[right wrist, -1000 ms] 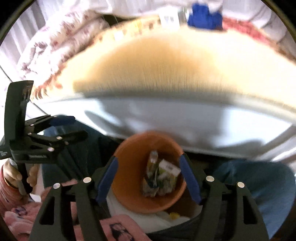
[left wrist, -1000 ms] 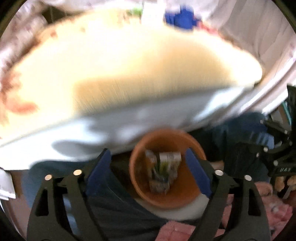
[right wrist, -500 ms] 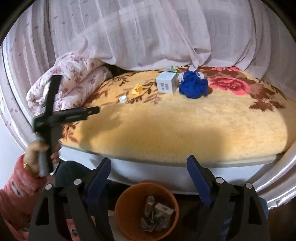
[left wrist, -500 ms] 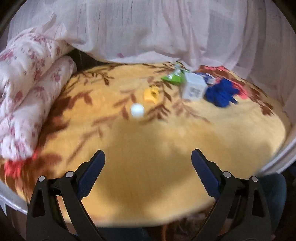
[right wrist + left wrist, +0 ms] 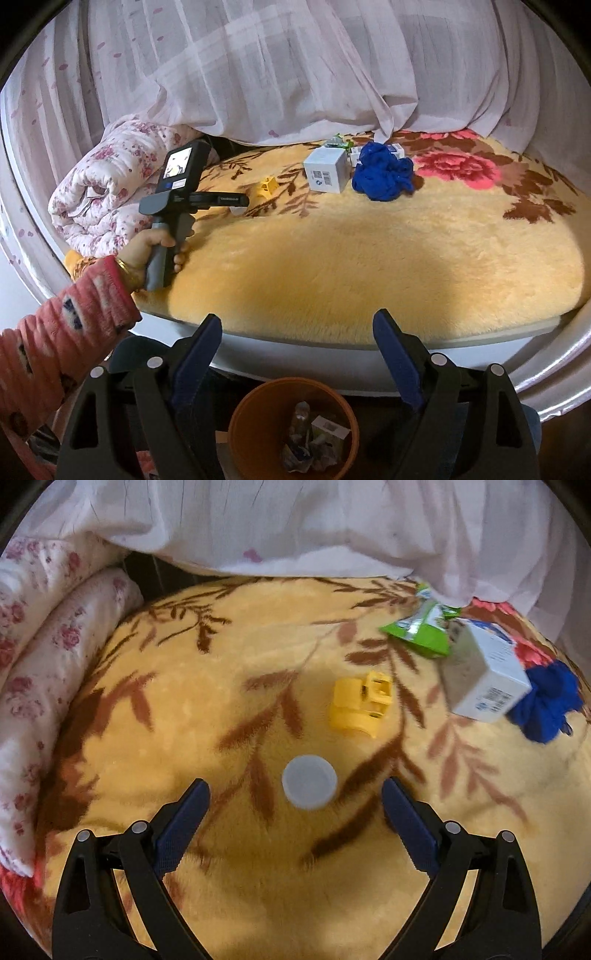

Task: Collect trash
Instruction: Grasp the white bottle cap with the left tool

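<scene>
My left gripper (image 5: pixel 295 805) is open over the yellow blanket, with a small white cap (image 5: pixel 309 782) just ahead between its fingers, not touched. Beyond lie a yellow toy piece (image 5: pixel 360 703), a green wrapper (image 5: pixel 421 631), a white box (image 5: pixel 484 675) and a blue cloth (image 5: pixel 546 705). My right gripper (image 5: pixel 297 345) is open and empty off the bed's front edge, above an orange bin (image 5: pixel 255 428) holding several pieces of trash. From there the left gripper (image 5: pixel 221 201) shows out over the bed, with the box (image 5: pixel 327 171) and blue cloth (image 5: pixel 384 177) further back.
A rolled floral quilt (image 5: pixel 40 672) lies along the bed's left side, also in the right wrist view (image 5: pixel 107 184). White curtain fabric (image 5: pixel 277 74) drapes onto the back of the round bed. The bed's white rim (image 5: pixel 332 365) runs in front of the bin.
Both grippers rose from the orange bin. The left one moved forward over the bed toward the white cap; the right one stayed back above the bin.
</scene>
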Action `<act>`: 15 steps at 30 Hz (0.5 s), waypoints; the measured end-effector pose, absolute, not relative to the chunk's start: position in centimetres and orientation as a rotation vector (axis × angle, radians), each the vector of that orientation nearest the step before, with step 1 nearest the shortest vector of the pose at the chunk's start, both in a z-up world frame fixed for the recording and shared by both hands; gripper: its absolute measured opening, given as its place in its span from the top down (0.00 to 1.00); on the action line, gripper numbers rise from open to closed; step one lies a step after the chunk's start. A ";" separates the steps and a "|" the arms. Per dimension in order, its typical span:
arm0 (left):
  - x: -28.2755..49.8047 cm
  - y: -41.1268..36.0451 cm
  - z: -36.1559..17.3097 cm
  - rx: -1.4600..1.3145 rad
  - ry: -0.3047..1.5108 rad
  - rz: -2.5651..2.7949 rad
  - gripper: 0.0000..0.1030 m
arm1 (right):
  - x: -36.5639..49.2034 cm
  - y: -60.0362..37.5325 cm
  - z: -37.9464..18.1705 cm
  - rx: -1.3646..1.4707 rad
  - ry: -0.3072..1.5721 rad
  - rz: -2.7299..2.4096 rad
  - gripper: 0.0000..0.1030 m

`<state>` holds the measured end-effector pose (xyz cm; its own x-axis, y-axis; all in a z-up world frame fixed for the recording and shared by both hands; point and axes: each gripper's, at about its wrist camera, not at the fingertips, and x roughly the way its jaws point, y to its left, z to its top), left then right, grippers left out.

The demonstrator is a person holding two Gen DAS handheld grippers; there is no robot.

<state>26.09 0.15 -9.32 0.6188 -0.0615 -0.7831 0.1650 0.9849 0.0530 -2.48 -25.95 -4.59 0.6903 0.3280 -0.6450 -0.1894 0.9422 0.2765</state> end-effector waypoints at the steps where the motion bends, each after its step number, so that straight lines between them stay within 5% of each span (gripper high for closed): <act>1: 26.4 0.1 -9.4 0.121 0.900 -0.133 0.16 | -2.2 -26.0 -4.7 0.198 0.759 0.293 0.20; 7: 28.0 -0.1 -11.0 0.116 0.976 -0.156 0.57 | -0.5 -26.5 -5.4 0.218 0.772 0.296 0.20; 15: 27.2 0.0 -10.9 0.112 0.918 -0.185 0.70 | 2.9 -27.5 -5.6 0.223 0.755 0.266 0.20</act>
<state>27.18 -0.03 -10.86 0.5929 -0.1113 -0.7975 0.2066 0.9783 0.0170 2.87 -27.49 -5.58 0.6975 0.3159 -0.6432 -0.1569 0.9431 0.2931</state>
